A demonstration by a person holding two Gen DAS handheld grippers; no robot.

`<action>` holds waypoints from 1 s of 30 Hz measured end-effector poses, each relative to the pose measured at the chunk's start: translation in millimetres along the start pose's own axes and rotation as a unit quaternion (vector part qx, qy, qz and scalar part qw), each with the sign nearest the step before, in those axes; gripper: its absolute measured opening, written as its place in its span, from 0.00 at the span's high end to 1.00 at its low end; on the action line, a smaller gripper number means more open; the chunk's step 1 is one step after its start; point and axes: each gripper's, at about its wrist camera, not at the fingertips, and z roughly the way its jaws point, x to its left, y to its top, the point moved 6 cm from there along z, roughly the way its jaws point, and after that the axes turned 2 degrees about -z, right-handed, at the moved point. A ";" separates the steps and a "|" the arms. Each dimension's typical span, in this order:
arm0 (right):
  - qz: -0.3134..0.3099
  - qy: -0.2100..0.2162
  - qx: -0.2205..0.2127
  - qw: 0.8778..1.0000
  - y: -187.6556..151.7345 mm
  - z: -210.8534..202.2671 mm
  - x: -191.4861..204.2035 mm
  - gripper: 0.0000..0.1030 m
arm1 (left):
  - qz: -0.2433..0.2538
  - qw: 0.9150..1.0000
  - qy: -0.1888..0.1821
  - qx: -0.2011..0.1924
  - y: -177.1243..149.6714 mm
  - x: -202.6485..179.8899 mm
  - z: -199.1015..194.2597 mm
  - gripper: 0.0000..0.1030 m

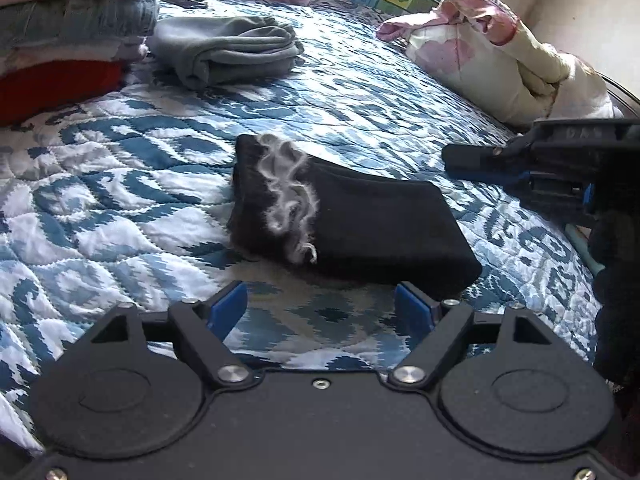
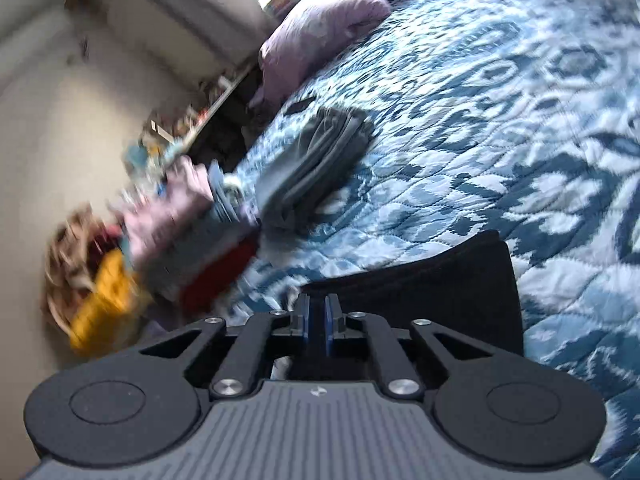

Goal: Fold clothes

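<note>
Nearest us, our left gripper [image 1: 320, 308] stands wide open and empty over the quilt [image 1: 120, 200], just short of the folded black garment [image 1: 360, 224]. Our right gripper [image 2: 319, 320] is pinched almost closed, with nothing visibly between its pads. Risk, we judge: a one-sided grab unfolds the garment before the stack [image 1: 72, 20]

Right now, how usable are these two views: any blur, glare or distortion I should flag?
Left wrist view: sharp, daylit; the folded black garment and grey fringe read clearly, with fisheye bending of the quilt at the edges. Right wrist view: tilted, motion-smeared on its left side, where the clothes stack blurs; the right gripper stays crisp; blown-out window glare at top.
</note>
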 end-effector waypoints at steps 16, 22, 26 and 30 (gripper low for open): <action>-0.181 -0.109 0.126 0.969 -36.6 103.7 58.1 0.66 | -0.023 1.000 0.004 0.009 -3.9 19.2 7.6 0.21; -0.148 -0.085 0.097 0.981 -25.9 83.5 52.0 0.97 | -0.026 1.000 0.003 0.006 -3.1 19.9 6.3 0.21; -0.138 -0.081 0.060 0.985 -14.2 45.0 42.7 0.97 | -0.024 1.000 0.003 0.003 -3.2 16.2 2.7 0.21; -0.116 -0.097 0.022 0.988 2.8 1.4 13.9 0.97 | -0.021 1.000 0.002 0.001 -3.0 9.7 -0.7 0.21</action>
